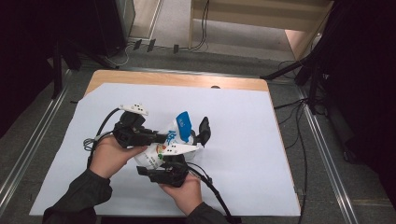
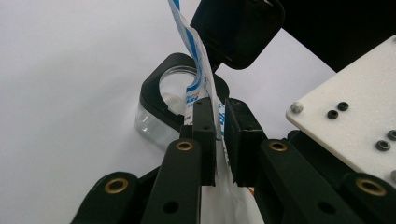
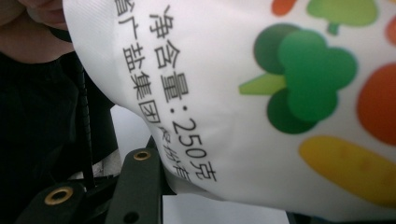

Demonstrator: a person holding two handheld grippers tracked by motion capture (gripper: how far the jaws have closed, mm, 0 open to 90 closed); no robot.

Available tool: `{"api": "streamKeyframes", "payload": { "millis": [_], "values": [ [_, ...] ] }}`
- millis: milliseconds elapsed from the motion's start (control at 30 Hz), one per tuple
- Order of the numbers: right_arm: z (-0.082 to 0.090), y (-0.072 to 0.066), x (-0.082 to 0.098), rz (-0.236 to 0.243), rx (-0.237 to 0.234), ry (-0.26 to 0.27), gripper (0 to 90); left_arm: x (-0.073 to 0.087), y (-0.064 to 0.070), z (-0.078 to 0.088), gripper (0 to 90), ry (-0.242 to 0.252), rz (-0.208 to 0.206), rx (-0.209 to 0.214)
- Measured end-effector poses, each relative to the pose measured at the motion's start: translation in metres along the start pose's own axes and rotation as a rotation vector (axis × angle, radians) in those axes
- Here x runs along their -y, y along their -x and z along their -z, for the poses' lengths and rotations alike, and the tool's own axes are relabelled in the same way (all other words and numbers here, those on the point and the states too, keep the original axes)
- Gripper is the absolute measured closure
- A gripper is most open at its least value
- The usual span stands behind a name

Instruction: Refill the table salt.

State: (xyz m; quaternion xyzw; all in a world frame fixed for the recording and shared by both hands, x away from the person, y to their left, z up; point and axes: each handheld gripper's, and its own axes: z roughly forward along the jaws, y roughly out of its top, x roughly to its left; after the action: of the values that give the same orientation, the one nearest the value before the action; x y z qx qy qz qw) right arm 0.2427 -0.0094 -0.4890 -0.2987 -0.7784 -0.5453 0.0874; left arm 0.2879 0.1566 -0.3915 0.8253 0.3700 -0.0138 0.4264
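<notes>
A white pouch [image 1: 153, 157] with a blue top, printed vegetables and black lettering hangs above the table between both hands. My left gripper [image 1: 166, 137] comes in from the left and is shut on the pouch's thin upper edge [image 2: 194, 60]; in the left gripper view its pads [image 2: 205, 135] press the film flat. My right gripper [image 1: 156, 164] holds the pouch's lower body from the front. The pouch [image 3: 243, 93] is very close in the right gripper view, and one jaw lies against its underside. Just behind the pouch top stands a clear jar [image 2: 175, 93] with a black rim, its black flip lid [image 1: 204, 129] raised.
A pale sheet [image 1: 243, 154] covers the wooden table [image 1: 187, 79]. The right gripper's white plate [image 2: 355, 121] sits close beside my left jaws. Cables trail from both grippers toward the front edge. Dark stands and cables line the floor on both sides of the table.
</notes>
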Motion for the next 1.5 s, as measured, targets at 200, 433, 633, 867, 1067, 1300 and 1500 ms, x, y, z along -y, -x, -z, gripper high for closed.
{"api": "streamKeyframes", "payload": {
  "millis": [200, 433, 633, 867, 1067, 1300, 1500],
  "values": [
    [0.0009, 0.0005, -0.0005, -0.013, -0.009, 0.002, 62.2, 0.0001, -0.0005, -0.0001, 83.2, 0.011, 0.002, 0.010],
    [0.0008, 0.0008, -0.0003, -0.015, -0.011, 0.001, 62.2, 0.0002, 0.0000, -0.0007, 81.2, 0.014, 0.003, 0.009],
    [0.0016, 0.0006, -0.0008, -0.017, -0.014, 0.005, 62.1, 0.0002, 0.0004, -0.0006, 80.2, 0.016, 0.003, 0.012],
    [0.0013, 0.0006, -0.0005, -0.016, -0.013, 0.001, 61.9, 0.0004, -0.0001, -0.0009, 79.8, 0.012, -0.002, 0.006],
    [0.0014, 0.0011, -0.0006, -0.015, -0.017, -0.001, 61.7, 0.0005, 0.0006, -0.0020, 78.6, 0.012, -0.003, 0.008],
    [0.0010, 0.0005, -0.0004, -0.008, -0.022, 0.000, 60.3, 0.0006, -0.0001, -0.0023, 78.0, 0.009, -0.001, 0.012],
    [0.0012, 0.0006, -0.0006, -0.010, -0.025, 0.002, 59.9, 0.0006, 0.0008, -0.0029, 76.8, 0.014, 0.000, 0.014]
  ]
}}
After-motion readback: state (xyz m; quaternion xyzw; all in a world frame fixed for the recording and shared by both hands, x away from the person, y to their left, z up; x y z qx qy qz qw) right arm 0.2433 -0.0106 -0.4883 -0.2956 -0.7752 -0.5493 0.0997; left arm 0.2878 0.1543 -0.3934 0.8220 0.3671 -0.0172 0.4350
